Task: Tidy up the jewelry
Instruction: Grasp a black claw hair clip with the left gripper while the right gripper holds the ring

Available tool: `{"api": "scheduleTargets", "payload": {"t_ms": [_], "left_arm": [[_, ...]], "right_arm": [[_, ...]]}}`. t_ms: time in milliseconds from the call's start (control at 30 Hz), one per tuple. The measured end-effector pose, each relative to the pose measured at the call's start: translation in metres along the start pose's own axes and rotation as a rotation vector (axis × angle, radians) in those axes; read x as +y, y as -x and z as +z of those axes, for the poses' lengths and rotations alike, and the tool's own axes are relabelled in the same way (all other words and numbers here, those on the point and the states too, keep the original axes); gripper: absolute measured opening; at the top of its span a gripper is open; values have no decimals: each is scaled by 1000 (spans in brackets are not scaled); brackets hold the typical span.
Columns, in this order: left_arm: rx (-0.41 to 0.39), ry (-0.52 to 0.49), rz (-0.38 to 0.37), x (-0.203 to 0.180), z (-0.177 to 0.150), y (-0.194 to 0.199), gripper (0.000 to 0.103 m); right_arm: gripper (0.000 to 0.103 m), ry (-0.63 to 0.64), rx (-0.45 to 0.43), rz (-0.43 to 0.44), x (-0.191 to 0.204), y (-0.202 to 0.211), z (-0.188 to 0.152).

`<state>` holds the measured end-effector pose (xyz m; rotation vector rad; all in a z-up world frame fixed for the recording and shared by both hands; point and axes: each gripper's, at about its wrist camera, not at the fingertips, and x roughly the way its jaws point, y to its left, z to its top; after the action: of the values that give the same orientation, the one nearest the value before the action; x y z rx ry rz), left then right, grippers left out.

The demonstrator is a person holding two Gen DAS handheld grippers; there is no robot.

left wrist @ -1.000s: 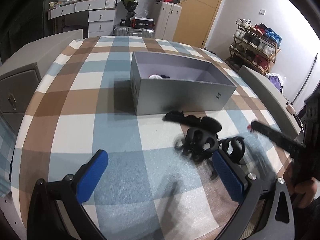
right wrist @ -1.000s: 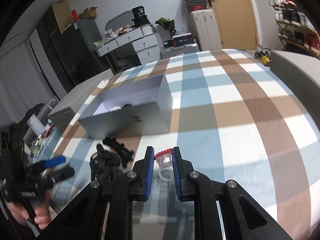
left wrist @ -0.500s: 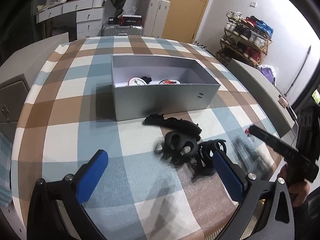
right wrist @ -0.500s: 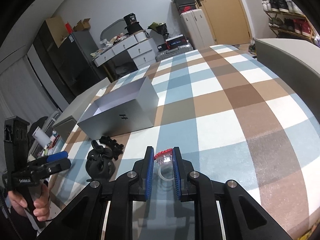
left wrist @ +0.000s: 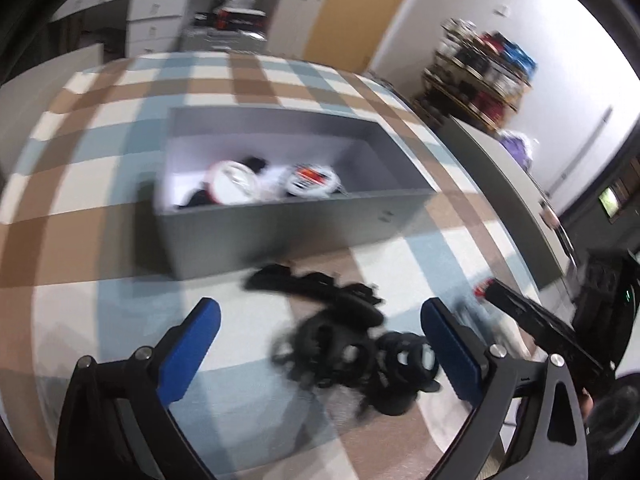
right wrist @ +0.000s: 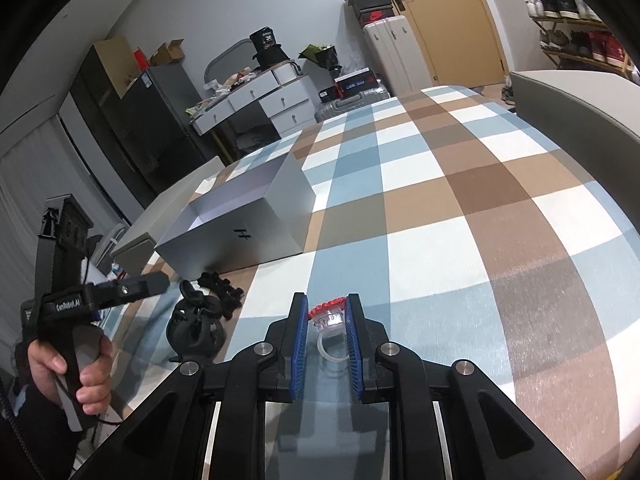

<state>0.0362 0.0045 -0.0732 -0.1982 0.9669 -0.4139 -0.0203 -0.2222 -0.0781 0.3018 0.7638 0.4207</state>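
Ring [right wrist: 329, 322] with clear band and red top sits clenched between the blue fingers [right wrist: 301, 344] of the right gripper [right wrist: 327, 316], above the checked bed [right wrist: 460, 208]. Left gripper [left wrist: 320, 320] is closing, fingers wide over black hair clips [left wrist: 348, 344], not touching them. Grey box [left wrist: 288, 224] lies beyond, holding white round things.

The left wrist view is blurry. The black hair clips [left wrist: 348, 344] smear into one dark heap, so counting them is hard. The grey box's [left wrist: 288, 232] front wall hides part of the round things inside [left wrist: 272, 184]. In the right wrist view the box's inside cannot be seen.
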Motion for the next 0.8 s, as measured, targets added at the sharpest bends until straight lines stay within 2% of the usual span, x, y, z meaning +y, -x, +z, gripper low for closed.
{"api": "scheduleTargets", "payload": {"t_ms": [100, 267, 333, 367, 400, 533, 667, 767, 800], "left_arm": [[30, -20, -26, -7, -4, -9, 91], [37, 38, -62, 2, 1, -10, 73], [53, 74, -75, 8, 0, -11, 70], [49, 86, -72, 11, -2, -10, 61], [49, 83, -62, 12, -3, -8, 58], [58, 56, -69, 6, -8, -6, 56], [64, -18, -10, -8, -13, -9, 54], [60, -61, 67, -15, -15, -10, 44], [58, -66, 78, -16, -16, -10, 44]], "right_arm": [[19, -4, 14, 16, 0, -6, 0], [19, 12, 14, 35, 0, -10, -2], [19, 18, 10, 39, 0, -10, -3], [19, 20, 7, 38, 0, -10, -3], [19, 20, 1, 41, -1, -10, -3], [19, 17, -5, 55, -1, -9, -4], [20, 30, -6, 49, 1, -9, -6], [20, 50, -13, 42, 3, -8, -8], [20, 54, -14, 41, 4, -9, -9]]}}
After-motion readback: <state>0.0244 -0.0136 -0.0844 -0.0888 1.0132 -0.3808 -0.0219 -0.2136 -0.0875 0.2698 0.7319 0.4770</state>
